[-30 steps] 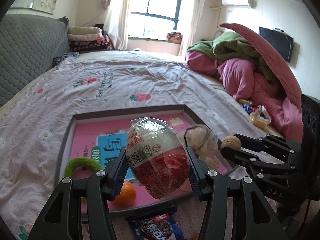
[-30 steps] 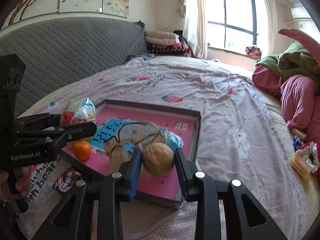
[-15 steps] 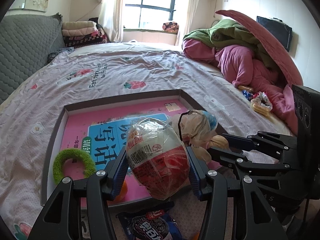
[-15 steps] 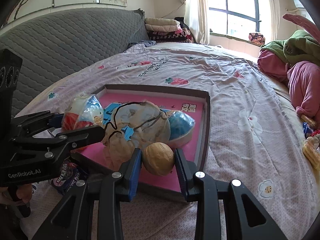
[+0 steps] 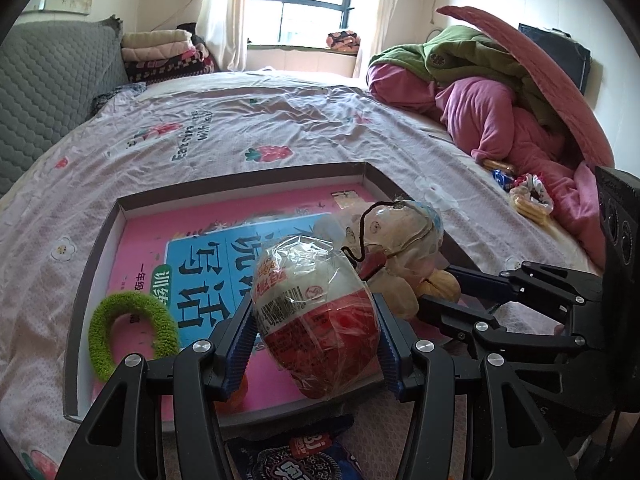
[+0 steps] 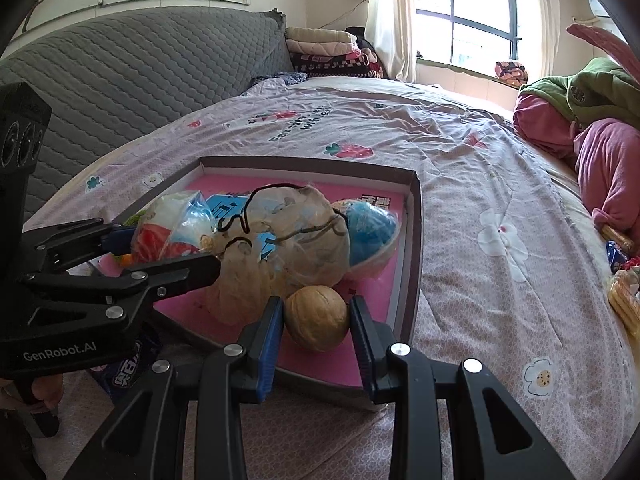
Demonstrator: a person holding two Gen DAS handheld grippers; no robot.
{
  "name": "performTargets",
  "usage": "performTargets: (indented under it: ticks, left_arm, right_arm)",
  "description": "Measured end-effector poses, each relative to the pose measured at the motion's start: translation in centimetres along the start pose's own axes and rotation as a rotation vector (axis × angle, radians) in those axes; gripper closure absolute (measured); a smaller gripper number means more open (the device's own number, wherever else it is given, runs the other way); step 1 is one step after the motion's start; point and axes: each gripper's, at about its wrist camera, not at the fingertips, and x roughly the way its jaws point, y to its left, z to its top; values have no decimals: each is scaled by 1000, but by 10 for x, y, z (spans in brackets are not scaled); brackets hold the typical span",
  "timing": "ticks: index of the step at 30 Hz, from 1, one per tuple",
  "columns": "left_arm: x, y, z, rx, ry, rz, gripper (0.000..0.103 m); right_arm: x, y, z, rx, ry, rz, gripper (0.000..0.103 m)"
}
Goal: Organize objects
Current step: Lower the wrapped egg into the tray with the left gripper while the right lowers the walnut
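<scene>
My left gripper [image 5: 314, 328] is shut on a red-and-white egg-shaped packet wrapped in clear plastic [image 5: 316, 312], held over the near edge of a shallow grey box [image 5: 96, 240] lined with a pink book. My right gripper [image 6: 318, 318] is shut on a tan walnut [image 6: 316, 318], low over the box's [image 6: 416, 216] near right corner. Inside the box lie a beige cloth bag with a black cord [image 6: 288, 236], a blue-and-white egg [image 6: 370, 228], a green fuzzy ring [image 5: 132, 332] and an orange [image 5: 238, 394], mostly hidden behind my left finger.
The box sits on a bed with a floral pink sheet [image 5: 248, 128]. A dark snack packet [image 5: 304, 458] lies just in front of the box. Piled pink and green bedding [image 5: 500, 92] and loose snacks [image 5: 528, 196] lie at the right. A grey padded headboard [image 6: 132, 68] stands at the left.
Both grippers have sunk toward the box while keeping their grips. The box and its contents now look closer and lower in both views.
</scene>
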Motion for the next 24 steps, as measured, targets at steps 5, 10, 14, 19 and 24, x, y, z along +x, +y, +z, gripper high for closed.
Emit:
performTargets:
  ticks: [5, 10, 14, 19, 24]
  left_arm:
    - [2, 0, -1, -2, 7, 2, 47]
    - [5, 2, -1, 0, 12, 0, 47]
    - [8, 1, 1, 1, 20, -9, 47]
    - [12, -2, 4, 7, 25, -4, 47]
    - [18, -6, 2, 16, 42, 2, 47]
  right_arm:
    - [1, 0, 0, 1, 1, -2, 69]
    - [1, 0, 0, 4, 1, -2, 69]
    - [1, -1, 0, 7, 3, -2, 69]
    - [1, -2, 0, 7, 5, -4, 69]
    - [2, -2, 0, 10, 5, -5, 69]
